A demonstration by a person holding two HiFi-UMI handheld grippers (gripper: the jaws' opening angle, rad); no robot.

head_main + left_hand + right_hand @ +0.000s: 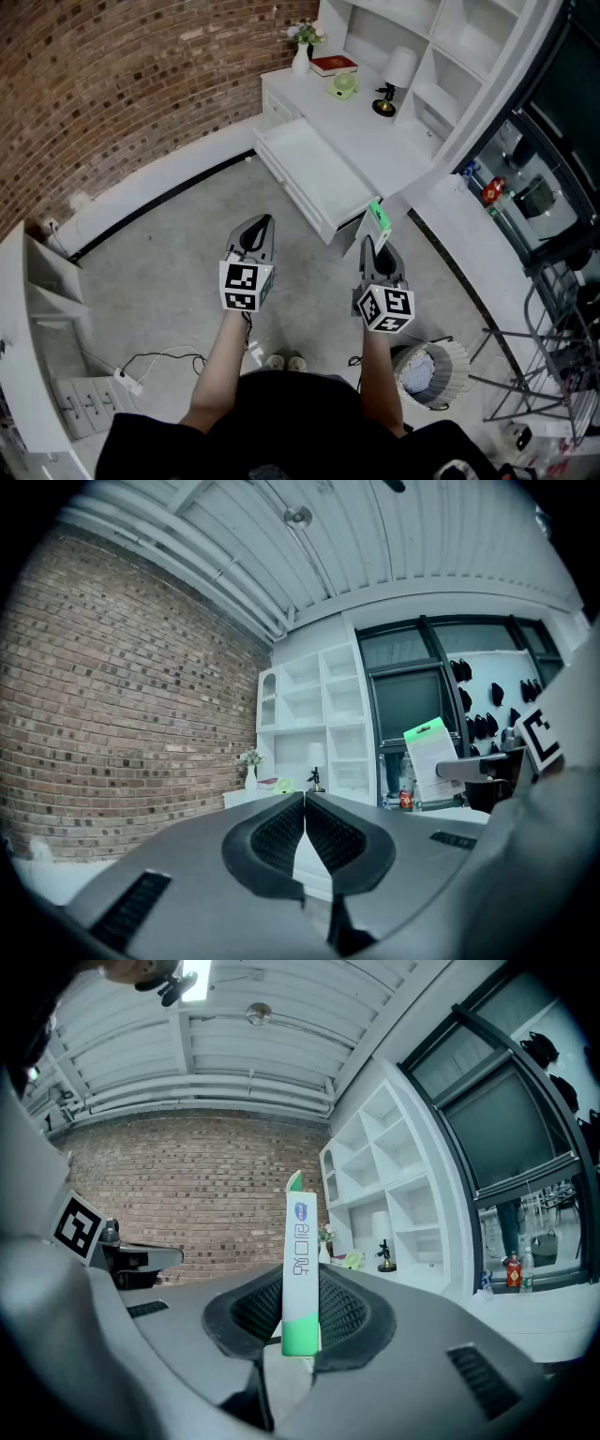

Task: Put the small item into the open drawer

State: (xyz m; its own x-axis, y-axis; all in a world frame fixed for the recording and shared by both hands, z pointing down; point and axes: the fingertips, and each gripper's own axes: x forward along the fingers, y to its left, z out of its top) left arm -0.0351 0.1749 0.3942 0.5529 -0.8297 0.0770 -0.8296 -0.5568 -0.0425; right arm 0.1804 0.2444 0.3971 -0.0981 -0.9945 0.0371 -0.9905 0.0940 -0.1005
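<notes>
Fingers [345, 1314] of the right gripper [300, 1309] are clamped on a small green-and-white packet [300, 1269], which stands upright and edge-on between the pads, while those of the left gripper [305, 803] are pressed together with nothing between them. Largest in the head view is the white shelving unit [441, 56] against the far wall, with a white desk [352, 127] at its foot carrying a flower vase [301, 56], a red book [334, 65] and a lamp [394, 75]. Below the desktop the open drawer [314, 173] is already pulled well out toward the person, so that part of the job needs no further work. Both grippers hang over the grey floor [169, 272] short of the drawer, the left gripper [258, 227] off to one side and the right gripper [374, 242] nearer its front corner. The packet [379, 217] pokes up from the right jaws and, from above, only just overlaps that corner. As a judgement, the pick-up is done and the carry is partway. What remains is to bring the packet over the drawer's inside, lower it, and let go.
</notes>
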